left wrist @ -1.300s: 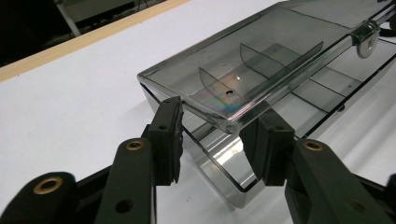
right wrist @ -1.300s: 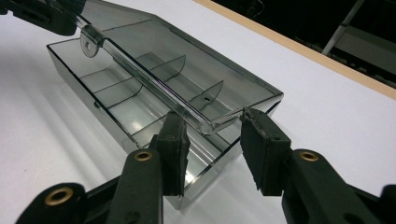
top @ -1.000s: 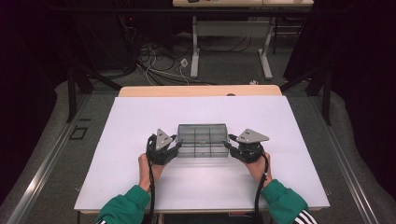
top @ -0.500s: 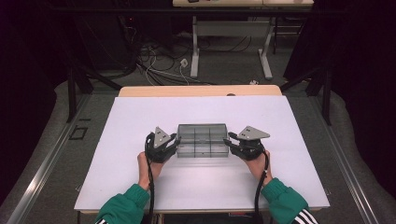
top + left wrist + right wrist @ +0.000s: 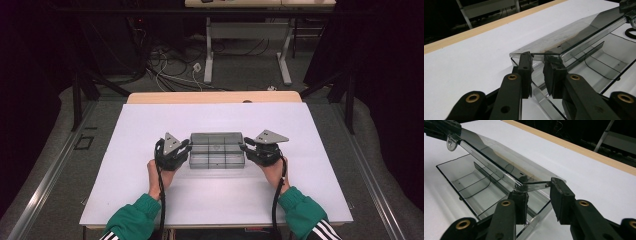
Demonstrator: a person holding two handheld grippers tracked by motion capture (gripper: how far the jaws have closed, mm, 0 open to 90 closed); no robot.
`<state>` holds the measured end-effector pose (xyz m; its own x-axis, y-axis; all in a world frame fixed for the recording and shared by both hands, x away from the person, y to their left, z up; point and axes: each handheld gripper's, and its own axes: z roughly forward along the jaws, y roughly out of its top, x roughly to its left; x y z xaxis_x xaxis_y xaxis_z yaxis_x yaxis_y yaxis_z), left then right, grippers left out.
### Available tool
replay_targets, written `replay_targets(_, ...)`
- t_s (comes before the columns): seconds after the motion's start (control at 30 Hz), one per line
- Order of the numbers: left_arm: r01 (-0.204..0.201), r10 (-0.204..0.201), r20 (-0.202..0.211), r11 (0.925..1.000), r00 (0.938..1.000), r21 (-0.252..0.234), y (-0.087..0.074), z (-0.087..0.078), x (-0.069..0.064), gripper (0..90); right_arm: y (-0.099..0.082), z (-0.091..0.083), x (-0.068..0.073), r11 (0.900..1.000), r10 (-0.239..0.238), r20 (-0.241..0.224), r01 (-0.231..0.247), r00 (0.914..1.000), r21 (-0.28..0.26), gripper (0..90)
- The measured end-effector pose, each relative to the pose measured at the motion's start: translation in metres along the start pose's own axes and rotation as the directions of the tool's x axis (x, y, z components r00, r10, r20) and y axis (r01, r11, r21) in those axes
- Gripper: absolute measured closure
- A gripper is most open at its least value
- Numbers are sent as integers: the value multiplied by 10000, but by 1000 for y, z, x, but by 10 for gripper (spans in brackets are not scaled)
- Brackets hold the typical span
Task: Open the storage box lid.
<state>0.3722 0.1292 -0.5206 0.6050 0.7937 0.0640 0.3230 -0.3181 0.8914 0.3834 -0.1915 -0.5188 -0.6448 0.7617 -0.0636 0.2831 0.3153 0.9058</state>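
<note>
A clear plastic compartment box (image 5: 217, 150) lies mid-table between my two grippers. Its hinged lid (image 5: 564, 37) stands tilted up over the divided tray (image 5: 466, 177). My left gripper (image 5: 186, 150) is at the box's left end. In the left gripper view its jaws (image 5: 537, 67) have just been closing and stand narrow, astride the end wall under the lid's corner, with a gap still showing. My right gripper (image 5: 245, 149) is at the right end. Its jaws (image 5: 536, 192) stand wider, and the lid's (image 5: 499, 152) end edge spans between their tips.
The white table top (image 5: 215, 205) has a wooden strip (image 5: 215, 97) along its far edge. Beyond it are a dark floor, cables and a desk frame (image 5: 247, 50). Green sleeves come in at the bottom.
</note>
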Motion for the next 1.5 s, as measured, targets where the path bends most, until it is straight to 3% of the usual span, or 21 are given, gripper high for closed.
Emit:
replay_targets(0.37, 134, -134, 76, 9999, 9999, -14, 2, -1, 2, 768, 4, 2, -2, 10000, -15, 60, 15, 10000, 97, 686)
replay_targets(1.33, 35, -43, 319, 9996, 9995, 275, 16, 1, 10, 776, 17, 5, -6, 9993, 126, 148, -131, 9998, 344, 696)
replay_targets(1.5, 343, -356, 403, 9989, 9986, 320, 18, 4, 14, 781, 21, 6, -8, 9987, 101, 173, -109, 9998, 489, 701)
